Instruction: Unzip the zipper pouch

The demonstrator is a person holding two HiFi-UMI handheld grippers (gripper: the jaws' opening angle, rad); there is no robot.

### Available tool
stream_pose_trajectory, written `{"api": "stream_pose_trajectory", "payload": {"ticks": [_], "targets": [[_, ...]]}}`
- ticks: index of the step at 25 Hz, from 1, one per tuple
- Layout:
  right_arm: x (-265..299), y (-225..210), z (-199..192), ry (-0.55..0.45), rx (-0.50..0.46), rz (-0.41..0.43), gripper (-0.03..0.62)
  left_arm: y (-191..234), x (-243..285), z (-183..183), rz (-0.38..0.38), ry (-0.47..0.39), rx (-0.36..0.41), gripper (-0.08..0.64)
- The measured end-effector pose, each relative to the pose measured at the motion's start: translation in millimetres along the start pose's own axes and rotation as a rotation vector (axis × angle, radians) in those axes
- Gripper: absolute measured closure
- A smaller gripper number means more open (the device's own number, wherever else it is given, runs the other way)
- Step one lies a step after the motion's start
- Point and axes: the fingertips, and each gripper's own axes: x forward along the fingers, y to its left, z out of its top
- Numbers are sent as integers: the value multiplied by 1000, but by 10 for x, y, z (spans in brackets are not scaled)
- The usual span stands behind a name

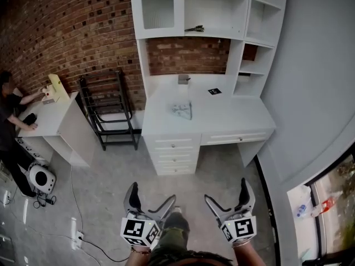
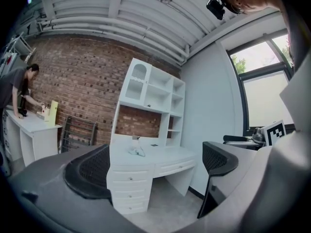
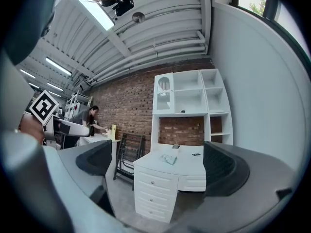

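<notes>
- Placement: the zipper pouch [image 1: 182, 110] lies flat on the white desk [image 1: 238, 118], a little above the middle of the head view. It sits towards the front edge, over the drawer stack [image 1: 175, 154].
- Left tongs [image 1: 151, 198]: spread wide and empty. The left gripper view shows only floor and the far-off desk between the two pads. They sit low in the head view, well apart from the pouch.
- Right tongs [image 1: 228, 196]: also spread wide with nothing between them, beside the left pair at the bottom of the frame.
- Stage: the unzipping looks not yet begun, and the desk has to be reached first.
- Handling: the pouch looks pale, thin and limp, perhaps clear plastic or mesh, though it is too small here to be sure.
  - It is probably light and soft, so a pull from one side alone would likely slide it or bunch it up on the smooth desk top.
  - A fair plan is for one pair of tongs to pin the fabric just beside the closed end of the zipper.
  - The other pair would then pinch the pull tab and draw it along the teeth.
  - The tab is likely small and slippery, and it cannot be made out from this far away.
- Neighbours: a black marker card [image 1: 215, 91] and a small grey object [image 1: 183, 79] sit further back on the desk, near the pouch but apart from it.
- Elsewhere: a person [image 1: 11, 112] leans over a second desk [image 1: 47, 121] at the left edge. A black folding rack [image 1: 111, 112] stands between that desk and the pouch's desk.
</notes>
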Motion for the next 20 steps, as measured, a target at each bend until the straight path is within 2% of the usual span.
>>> {"api": "stream_pose_trajectory", "payload": {"ticks": [3,9,20], "targets": [[422,-167,-26,3,11,-16,26,134,396,93,-46,-2,-1,-6],[1279,-360,-59,15,35,-19,26,472,1198,153,-130,47,19,-8],[2584,-681,-149,34,47,-44,28,1202,2345,346,-154,45,46,-6]]}}
